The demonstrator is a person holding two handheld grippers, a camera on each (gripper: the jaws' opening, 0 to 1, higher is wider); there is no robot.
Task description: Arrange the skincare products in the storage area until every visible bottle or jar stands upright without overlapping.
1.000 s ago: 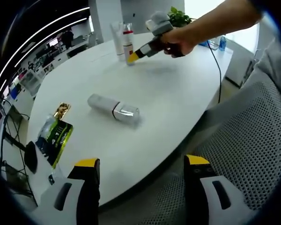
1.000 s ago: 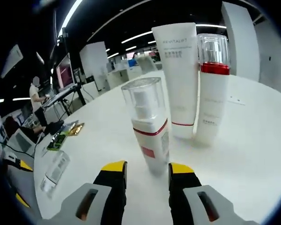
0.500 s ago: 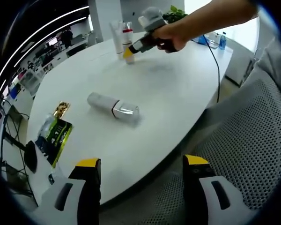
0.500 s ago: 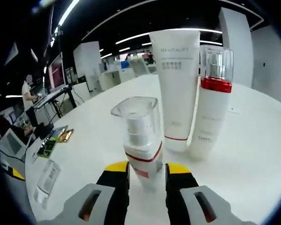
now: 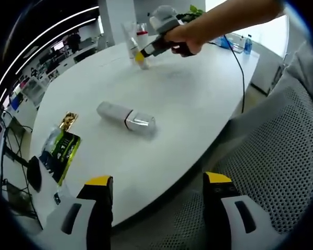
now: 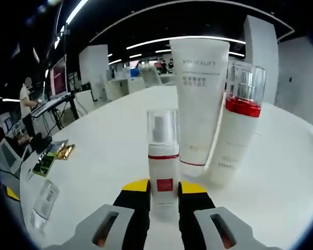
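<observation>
- right gripper (image 6: pixel 163 188) now clamped on small pump bottle (image 6: pixel 163 156), upright, no longer tilted
- left gripper (image 5: pixel 159 182) unchanged, jaws apart past tabletop (image 5: pixel 198 104) edge

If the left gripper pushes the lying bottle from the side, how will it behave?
The bottle lies on its side on the smooth table and looks round, so it would probably roll. Its clear cap end looks glossy, perhaps slippery for the jaws.
</observation>
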